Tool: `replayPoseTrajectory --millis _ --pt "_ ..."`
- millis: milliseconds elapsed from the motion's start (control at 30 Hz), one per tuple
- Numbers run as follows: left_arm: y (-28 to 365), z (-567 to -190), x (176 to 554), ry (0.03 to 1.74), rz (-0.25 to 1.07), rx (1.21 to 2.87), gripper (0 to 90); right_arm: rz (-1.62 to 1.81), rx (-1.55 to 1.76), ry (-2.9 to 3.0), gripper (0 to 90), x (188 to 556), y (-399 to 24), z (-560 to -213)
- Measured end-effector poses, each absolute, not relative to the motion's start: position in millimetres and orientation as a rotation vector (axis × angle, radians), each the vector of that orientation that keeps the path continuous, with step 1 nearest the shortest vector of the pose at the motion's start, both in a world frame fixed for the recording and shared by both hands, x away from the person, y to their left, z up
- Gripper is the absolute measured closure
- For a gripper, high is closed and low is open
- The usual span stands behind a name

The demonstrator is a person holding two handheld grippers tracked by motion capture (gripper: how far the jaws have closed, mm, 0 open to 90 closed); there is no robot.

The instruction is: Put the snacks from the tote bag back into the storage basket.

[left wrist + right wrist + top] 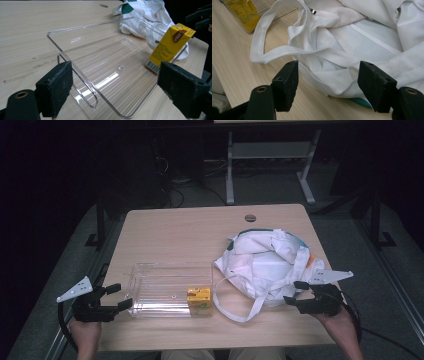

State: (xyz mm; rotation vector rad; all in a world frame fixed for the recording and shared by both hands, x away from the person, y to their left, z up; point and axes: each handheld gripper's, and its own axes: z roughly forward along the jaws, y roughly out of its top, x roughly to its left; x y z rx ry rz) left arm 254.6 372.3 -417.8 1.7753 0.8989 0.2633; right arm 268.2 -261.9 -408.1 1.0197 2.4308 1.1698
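A light wooden table [175, 232] is seen from above, with a round cable hole [250, 218] near its far edge. A clear plastic tray [150, 292] is set on the near left part of the table, open side up; a yellow juice carton [199, 301] is lodged in its near right corner, leaning against the tray wall, as is shown in the left gripper view, where the carton [170, 46] stands tilted at the tray's far end. A crumpled white cloth bag [267, 262] with teal trim is spread on the right half of the table, just beside the tray; one of its white straps [240, 312] is looped out across the wood toward the carton. The left gripper [115, 297] is held at the table's near left edge, its jaws spread apart and empty, placed just at the tray's left end; in its own view the tray rim [75, 72] is seen to pass between the two pads without being gripped. The right gripper [296, 292] is held at the near right edge, jaws likewise spread and holding nothing, aimed at the bag's near side. In the right gripper view folds of the bag [352, 47] are seen between and beyond the open pads, and the strap [262, 40] is curled on the wood to the left. A hand is seen behind each gripper at the bottom of the high view. Dark floor and the legs of a second table are noted beyond.
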Motion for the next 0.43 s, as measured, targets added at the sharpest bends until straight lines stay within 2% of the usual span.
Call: replayPoseTrajectory --millis 433 --pt "369.9 -416.6 256.5 0.891 0.263 1.785 12.8 1.184 1.057 2.352 30.5 257.5 -263.1 -421.2"
